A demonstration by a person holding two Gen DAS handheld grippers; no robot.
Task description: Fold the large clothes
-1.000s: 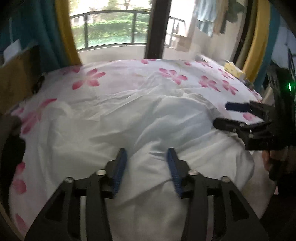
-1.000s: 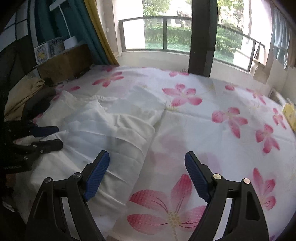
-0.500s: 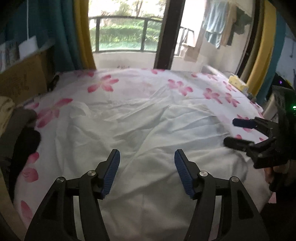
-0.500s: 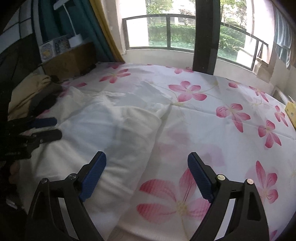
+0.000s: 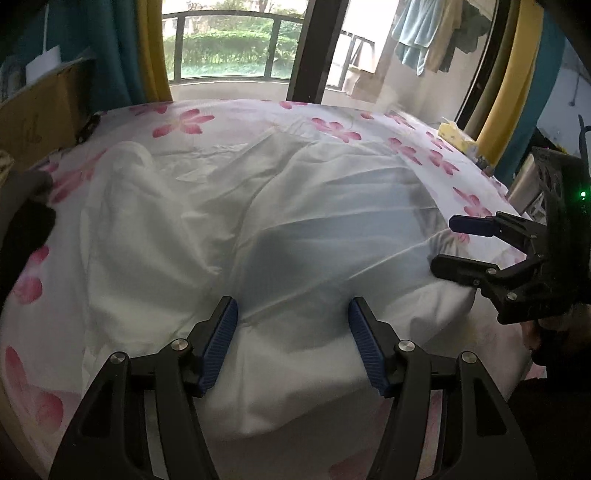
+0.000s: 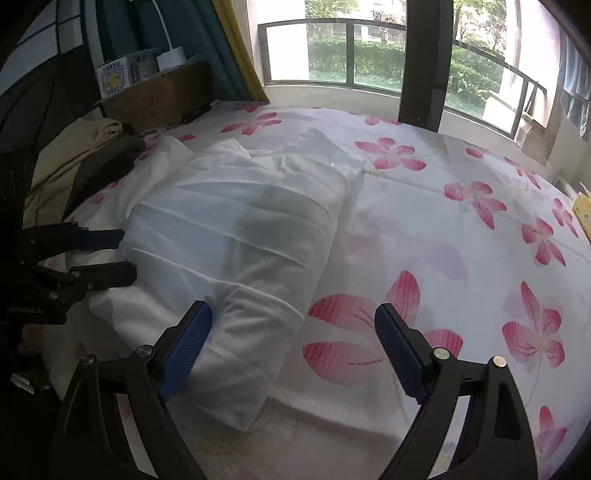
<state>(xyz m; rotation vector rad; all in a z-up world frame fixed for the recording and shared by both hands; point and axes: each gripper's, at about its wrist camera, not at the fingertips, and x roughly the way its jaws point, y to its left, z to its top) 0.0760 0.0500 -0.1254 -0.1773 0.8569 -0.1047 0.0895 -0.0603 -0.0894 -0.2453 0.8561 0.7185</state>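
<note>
The white garment lies rumpled on the flowered bedsheet, thin, light and floppy (best pinched at a hem corner), while the left gripper and right gripper stand wide and empty.

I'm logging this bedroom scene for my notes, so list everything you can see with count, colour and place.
white garment: one, white, rumpled on the near side of the bed
bedsheet: one, white with pink flowers, covering the bed
folded clothes: a pile, tan and dark, at the bed's left edge
cardboard box: one, brown, by the curtain
yellow object: one, far right edge of the bed
hanging laundry: several pieces, blue and tan, on the balcony
left gripper: black with blue fingers, open above the garment
right gripper: same colours, open over the garment's edge
</note>
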